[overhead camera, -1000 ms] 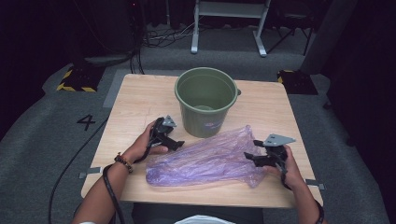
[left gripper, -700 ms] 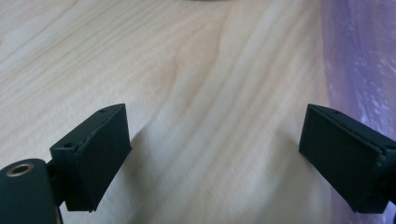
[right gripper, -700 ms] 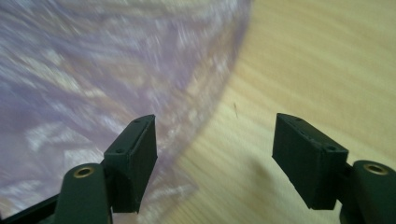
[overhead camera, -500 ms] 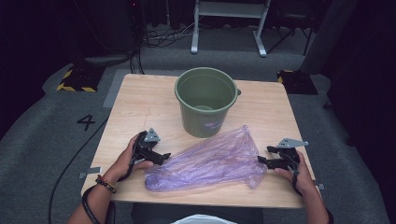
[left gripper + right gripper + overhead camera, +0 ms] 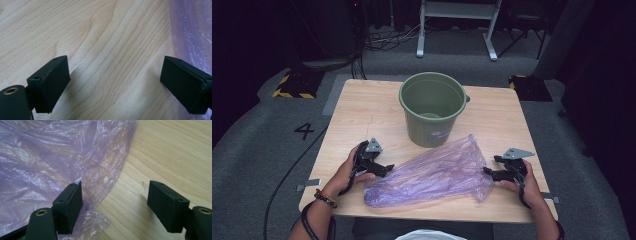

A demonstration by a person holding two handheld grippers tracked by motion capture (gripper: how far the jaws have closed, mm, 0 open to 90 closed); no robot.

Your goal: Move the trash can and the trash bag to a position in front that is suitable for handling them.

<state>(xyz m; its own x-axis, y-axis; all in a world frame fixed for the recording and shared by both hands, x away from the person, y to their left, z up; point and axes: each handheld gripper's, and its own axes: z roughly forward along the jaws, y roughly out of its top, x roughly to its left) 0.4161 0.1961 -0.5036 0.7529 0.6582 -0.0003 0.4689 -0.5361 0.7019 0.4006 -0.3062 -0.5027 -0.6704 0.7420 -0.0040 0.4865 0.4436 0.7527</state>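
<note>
Left side first: the left gripper (image 5: 384, 169) sits low on the surface (image 5: 362, 115), its fingers (image 5: 50, 83) spread wide with bare wood between them and the purple bag (image 5: 432, 175) just brushing in beside the outer one. Nothing is held here. To do this well, I'd say this hand needs to slide toward the film so one finger rides over the edge and the other slips under it, then pinch a single layer, not a bunched wad.

Middle of the surface: the bag lies flat and crumpled, stretched between the two hands, its far tip almost touching the green bucket (image 5: 432, 107). The bucket stands upright and empty-looking just behind it, presumably where the bag is headed.

Over to the right: the right gripper (image 5: 489, 172) is at the bag's corner, fingers (image 5: 71, 206) also wide, one resting on the film's edge, the other out on bare wood. It grips nothing yet. A clean pinch at this hem looks best.

What's in the way? The thin film clings to the wood and could slip out, and the bucket's rim (image 5: 404, 92) sits close, so a careless lift may knock it.
</note>
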